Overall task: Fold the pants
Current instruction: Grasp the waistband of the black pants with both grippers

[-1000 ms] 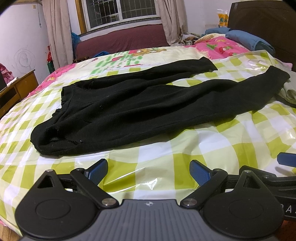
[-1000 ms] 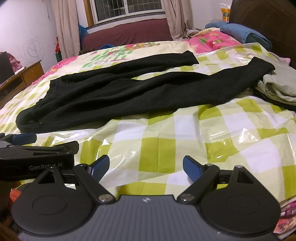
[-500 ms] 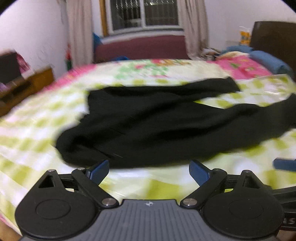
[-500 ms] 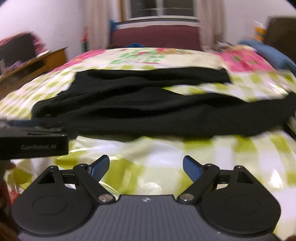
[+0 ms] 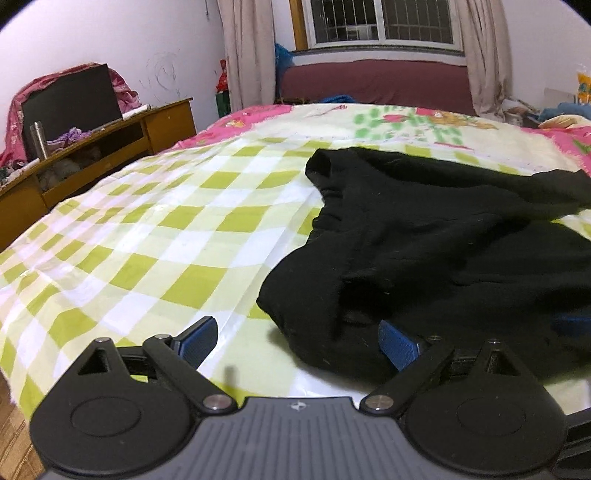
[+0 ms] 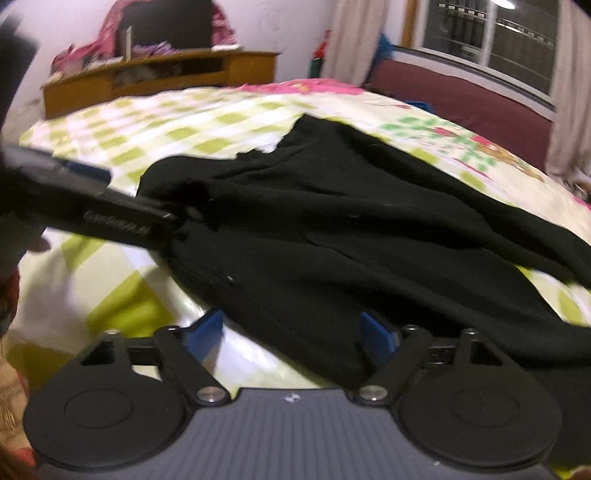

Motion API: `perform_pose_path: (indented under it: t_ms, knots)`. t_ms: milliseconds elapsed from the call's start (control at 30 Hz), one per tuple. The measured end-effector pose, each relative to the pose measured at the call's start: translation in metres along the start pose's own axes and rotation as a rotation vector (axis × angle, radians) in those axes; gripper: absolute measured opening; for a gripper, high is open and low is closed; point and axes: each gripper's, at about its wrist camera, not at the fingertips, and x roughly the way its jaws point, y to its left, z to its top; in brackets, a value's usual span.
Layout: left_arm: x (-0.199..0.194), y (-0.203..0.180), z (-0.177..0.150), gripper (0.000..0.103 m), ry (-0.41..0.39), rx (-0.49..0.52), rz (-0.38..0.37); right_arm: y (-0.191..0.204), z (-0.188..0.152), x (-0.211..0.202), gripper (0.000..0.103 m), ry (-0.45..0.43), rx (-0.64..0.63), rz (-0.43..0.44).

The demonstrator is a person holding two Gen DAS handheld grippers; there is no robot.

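Room: bedroom with pale walls, a barred window between beige curtains, and a maroon padded bench under it.
Surface: wide bed under a glossy green-and-white checked plastic sheet, with a pink floral bedspread showing past its far edge.
Left wrist view, side furniture: low wooden cabinet along the left wall, carrying a dark flat screen draped in pink cloth and a metal flask.
Left wrist view, pants: black soft-knit pants lie spread on the checked sheet, filling the right half of the view; the waistband end bulges toward the camera.
Left wrist view, left gripper: blue-padded jaws stand wide apart; the near waistband corner sits between them, lying against the right pad, while the left pad is over bare sheet. No clamp on the cloth.
Right wrist view, sharpness: blurred throughout.
Right wrist view, pants: same black cloth runs from the left centre out to the right edge; its near hem drapes down between the jaws.
Right wrist view, right gripper: jaws apart and just been closing, with the black hem between them, close by the right pad; left pad over checked sheet. Pads not pressing it.
Right wrist view, other tool: left gripper's black body reaches in from the left edge, its tip at the waistband.
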Motion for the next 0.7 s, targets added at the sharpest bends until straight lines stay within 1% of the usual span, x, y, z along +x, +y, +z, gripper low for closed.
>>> perform_pose_path:
  t_ms: [67, 100, 133, 167, 200, 233, 300, 433, 500, 567, 633, 700]
  knots:
    - [0.012, 0.002, 0.002, 0.087, 0.006, 0.008, -0.014, 0.003, 0.003, 0.010, 0.045, 0.024, 0.001, 0.025]
    - [0.019, 0.004, 0.003, 0.078, 0.017, 0.008, -0.024, 0.002, 0.005, 0.013, 0.040, 0.034, 0.008, 0.034]
    - [0.023, 0.006, 0.003, 0.070, 0.029, 0.001, -0.042, 0.005, 0.007, 0.014, 0.033, 0.040, 0.011, 0.036]
    - [0.027, 0.010, 0.002, 0.067, 0.034, -0.015, -0.064, 0.008, 0.009, 0.016, 0.027, 0.048, 0.007, 0.035]
    - [0.027, 0.012, 0.003, 0.063, 0.036, -0.024, -0.081, 0.012, 0.010, 0.017, 0.023, 0.056, -0.001, 0.032]
    - [0.027, 0.015, 0.002, 0.061, 0.032, -0.030, -0.094, 0.017, 0.011, 0.018, 0.018, 0.062, -0.014, 0.030]
    - [0.023, 0.021, 0.001, 0.059, 0.022, -0.041, -0.092, 0.029, 0.015, 0.021, 0.017, 0.063, -0.049, 0.020]
    - [0.016, 0.045, -0.003, 0.059, 0.006, -0.085, -0.041, 0.054, 0.026, 0.026, 0.015, 0.058, -0.058, 0.072]
    - [0.017, 0.058, -0.004, 0.058, 0.011, -0.091, 0.001, 0.068, 0.033, 0.030, 0.015, 0.051, -0.056, 0.103]
    - [0.017, 0.070, -0.006, 0.058, 0.018, -0.081, 0.060, 0.087, 0.040, 0.034, 0.015, 0.039, -0.069, 0.137]
    - [0.017, 0.080, -0.008, 0.059, 0.039, -0.069, 0.101, 0.105, 0.045, 0.038, 0.015, 0.035, -0.101, 0.141]
    - [0.012, 0.086, -0.008, 0.061, 0.051, -0.074, 0.116, 0.106, 0.048, 0.033, 0.021, 0.025, -0.082, 0.164]
